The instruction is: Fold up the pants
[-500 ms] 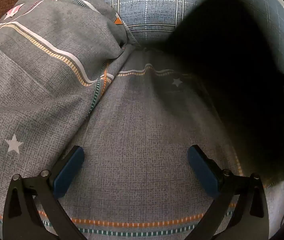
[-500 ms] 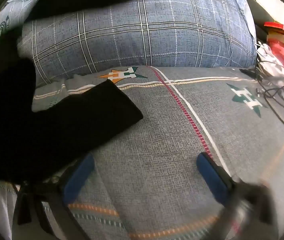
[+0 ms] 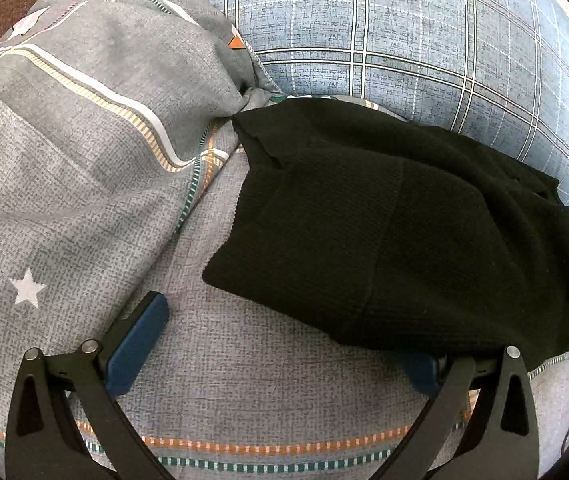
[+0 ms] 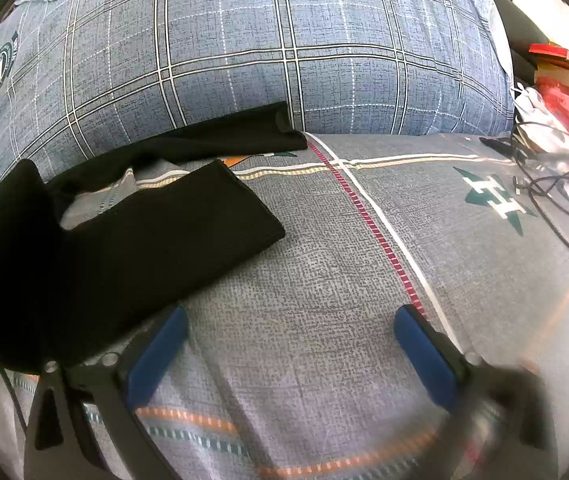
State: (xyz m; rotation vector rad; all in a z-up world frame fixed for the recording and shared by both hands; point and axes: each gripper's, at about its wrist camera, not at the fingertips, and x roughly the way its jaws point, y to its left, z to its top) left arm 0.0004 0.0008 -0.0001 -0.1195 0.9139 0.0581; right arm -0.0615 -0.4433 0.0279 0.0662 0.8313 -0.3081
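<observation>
Black knit pants (image 3: 404,240) lie on a grey patterned bedsheet (image 3: 244,380), against a blue plaid pillow. My left gripper (image 3: 284,344) is open and empty; the pants' near edge covers the tip of its right finger. In the right wrist view the pants (image 4: 124,248) lie at the left with both legs spread, one leg end (image 4: 260,132) by the pillow. My right gripper (image 4: 288,344) is open and empty over bare sheet, right of the pants.
A blue plaid pillow (image 4: 264,48) lies across the back. A bunched grey duvet (image 3: 64,140) rises at the left. Black cables (image 4: 556,200), a plastic bag and red boxes (image 4: 564,68) sit at the right edge of the bed.
The pants were held up close to both cameras as a dark mass. Now they lie flat on the sheet. Both grippers have drawn back a little.
</observation>
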